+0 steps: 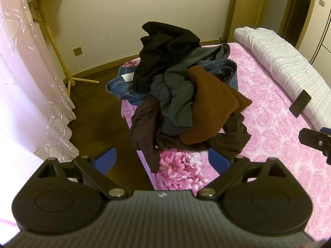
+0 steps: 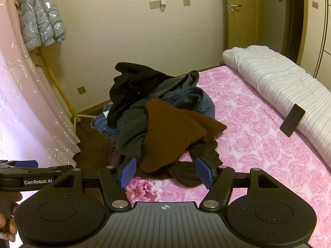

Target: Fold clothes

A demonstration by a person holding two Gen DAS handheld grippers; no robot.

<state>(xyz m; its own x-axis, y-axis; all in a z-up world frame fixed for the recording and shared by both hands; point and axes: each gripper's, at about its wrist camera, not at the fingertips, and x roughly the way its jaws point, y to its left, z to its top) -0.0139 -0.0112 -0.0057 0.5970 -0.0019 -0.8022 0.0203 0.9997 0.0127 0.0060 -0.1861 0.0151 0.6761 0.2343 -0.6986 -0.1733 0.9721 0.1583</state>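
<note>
The clothes pile (image 1: 182, 95) lies on the near-left corner of the bed (image 1: 275, 128), which carries a pink floral cover. In both wrist views the pile sits directly ahead of the fingertips.

Left hand-held gripper (image 1: 163, 161): jaws spread wide, nothing between the pads. The dark brown garment (image 1: 144, 128) at the front of the pile hangs over the bed edge between and just beyond the two blue fingers (image 1: 106, 160). No contact is visible.

Right hand-held gripper (image 2: 166, 172): jaws spread, nothing pinched. The rust-brown garment (image 2: 171, 132) ends just ahead of the blue pads (image 2: 128, 172), and a dark garment edge lies near the right pad. Whether cloth touches a pad cannot be told.

Item count:
- Hand-held grippers: two, side by side; each shows at the edge of the other's view.
- Piles: one. Visible garments in it: one black (image 1: 165, 47) on top at the far side, one grey (image 1: 178, 101), one rust-brown, one dark brown, and blue jeans (image 1: 124, 88) underneath. Whether the denim is one piece or two cannot be told.
- White rolled quilt (image 1: 285, 68): one, along the far-right side of the bed.
- Dark flat device (image 1: 300, 103): one, leaning against the quilt.
- Silver jacket (image 2: 39, 18): one, hanging on a yellow rack (image 2: 60, 91) by the curtain (image 2: 26, 103).
</note>
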